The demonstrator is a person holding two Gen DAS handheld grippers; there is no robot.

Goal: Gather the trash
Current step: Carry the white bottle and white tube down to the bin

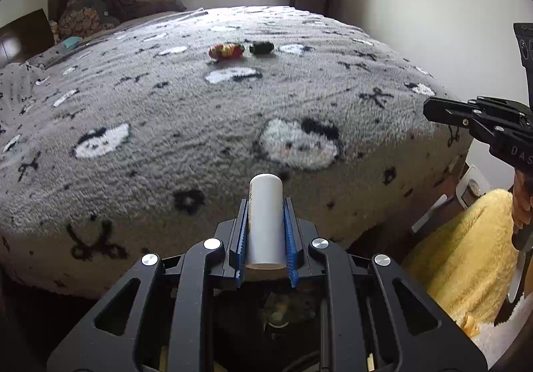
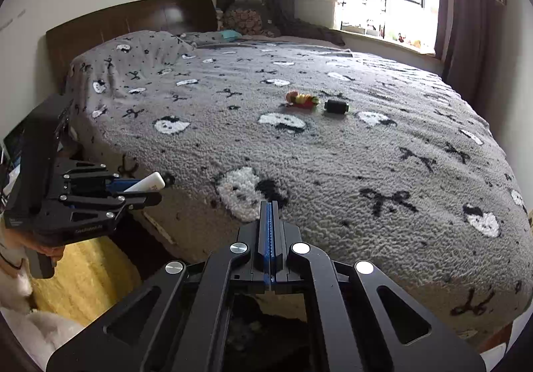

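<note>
Left jaws clamp a white tube [image 1: 265, 218] lengthwise (tip protruding); right jaws are pressed together, empty.

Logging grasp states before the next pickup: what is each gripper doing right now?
Left gripper: shut on the white tube.
Right gripper: shut, holding nothing.

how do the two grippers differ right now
The left gripper is shut on a white tube; the right gripper is shut on nothing. The left's blue pads stand apart around the tube; the right's meet. Both are black and point over the bed.
</note>
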